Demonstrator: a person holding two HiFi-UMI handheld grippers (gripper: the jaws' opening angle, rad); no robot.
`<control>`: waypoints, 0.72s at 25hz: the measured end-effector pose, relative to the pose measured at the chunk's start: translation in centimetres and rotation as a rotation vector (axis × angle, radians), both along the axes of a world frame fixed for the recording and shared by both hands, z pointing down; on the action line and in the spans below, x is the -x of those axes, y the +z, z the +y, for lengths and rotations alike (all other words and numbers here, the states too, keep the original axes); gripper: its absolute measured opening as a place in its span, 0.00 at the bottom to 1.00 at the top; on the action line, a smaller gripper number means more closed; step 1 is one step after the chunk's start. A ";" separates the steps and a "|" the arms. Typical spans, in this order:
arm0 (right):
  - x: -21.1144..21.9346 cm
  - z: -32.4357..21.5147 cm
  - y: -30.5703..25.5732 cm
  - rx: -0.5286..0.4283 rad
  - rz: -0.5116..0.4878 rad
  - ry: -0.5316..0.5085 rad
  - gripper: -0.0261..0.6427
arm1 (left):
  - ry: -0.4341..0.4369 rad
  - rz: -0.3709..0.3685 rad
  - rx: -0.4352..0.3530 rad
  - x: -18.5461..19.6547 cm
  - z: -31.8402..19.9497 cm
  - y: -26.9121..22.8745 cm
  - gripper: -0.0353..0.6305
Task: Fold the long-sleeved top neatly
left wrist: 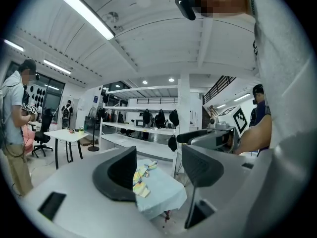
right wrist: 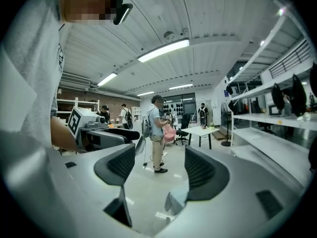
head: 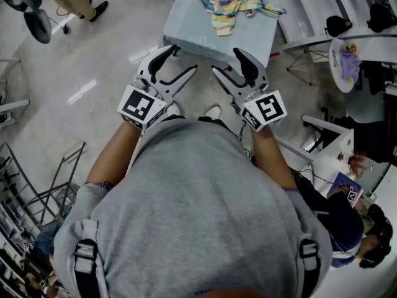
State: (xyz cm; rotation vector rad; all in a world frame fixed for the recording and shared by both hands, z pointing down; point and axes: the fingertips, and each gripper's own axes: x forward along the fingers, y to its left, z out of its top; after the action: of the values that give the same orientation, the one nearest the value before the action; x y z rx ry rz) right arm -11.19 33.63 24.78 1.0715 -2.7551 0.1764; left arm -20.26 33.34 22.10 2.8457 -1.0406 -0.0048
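1. The long-sleeved top (head: 232, 8) lies in a crumpled, pastel-striped heap at the upper middle of the head view, on the far part of a pale table (head: 186, 27). Its sleeves are tangled and I can see no fold in it.
2. In the left gripper view the top shows at lower centre, in the gap between my jaws but well beyond them, untouched.
3. My left gripper (head: 185, 59) has its jaws spread wide with nothing between them.
4. My right gripper (head: 226, 61) is also spread and empty. Its own view looks across bare floor toward a person (right wrist: 156, 133) standing in the room.
5. Both tools sit side by side at the centre of the head view, close in front of my chest and just short of the table's near edge.
6. I judge the task not yet begun: 0 folds are made. I must reach in, spread the top flat, bring the 2 sleeves in and fold the body.
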 end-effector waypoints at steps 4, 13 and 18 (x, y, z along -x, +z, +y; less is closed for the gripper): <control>0.7 0.2 0.6 0.014 0.017 0.028 0.53 | 0.028 0.010 -0.008 0.9 -0.2 0.2 0.51; 0.8 -0.1 1.3 0.026 0.038 0.072 0.51 | 0.039 0.015 0.022 2.1 -1.4 1.0 0.51; -0.6 -2.2 1.5 0.026 0.037 0.068 0.49 | 0.027 0.016 0.035 1.1 -3.5 1.0 0.50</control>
State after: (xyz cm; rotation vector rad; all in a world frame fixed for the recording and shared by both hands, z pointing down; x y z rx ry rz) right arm -10.60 31.41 26.31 1.1512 -2.6779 0.1984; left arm -21.38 29.79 23.12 2.8235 -0.9896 -0.0069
